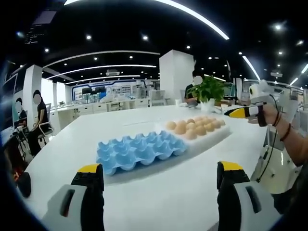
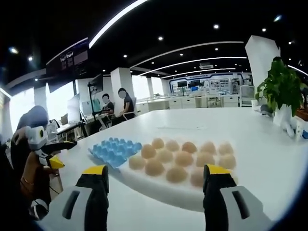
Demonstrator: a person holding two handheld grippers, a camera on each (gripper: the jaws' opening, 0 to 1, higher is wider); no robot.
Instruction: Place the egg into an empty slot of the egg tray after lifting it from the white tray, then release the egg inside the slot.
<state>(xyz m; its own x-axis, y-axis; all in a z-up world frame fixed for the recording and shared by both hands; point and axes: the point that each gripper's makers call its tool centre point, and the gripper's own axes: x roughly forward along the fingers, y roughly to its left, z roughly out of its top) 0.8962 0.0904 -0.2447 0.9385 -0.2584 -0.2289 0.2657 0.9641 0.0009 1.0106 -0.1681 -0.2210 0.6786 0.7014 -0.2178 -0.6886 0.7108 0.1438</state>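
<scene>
A blue egg tray [image 1: 139, 150] lies on the white table [image 1: 96, 130], its slots all empty. Touching its far end is a white tray [image 1: 217, 138] holding several tan eggs [image 1: 195, 126]. My left gripper [image 1: 159, 168] is open, a short way in front of the blue tray, with nothing between its jaws. My right gripper [image 2: 156, 169] is open too, facing the eggs [image 2: 175, 159] on the white tray [image 2: 144, 186], with the blue egg tray [image 2: 113, 150] to their left. A hand holds the right gripper [image 1: 240, 112] beyond the white tray. The left gripper [image 2: 50, 154] shows at the left edge.
A potted plant [image 1: 209, 91] [image 2: 279, 89] stands at the table's far side beside a white pillar [image 1: 175, 74]. People sit at desks [image 1: 38, 115] [image 2: 126, 103] off the table's edge. Bare tabletop [image 2: 269, 144] surrounds both trays.
</scene>
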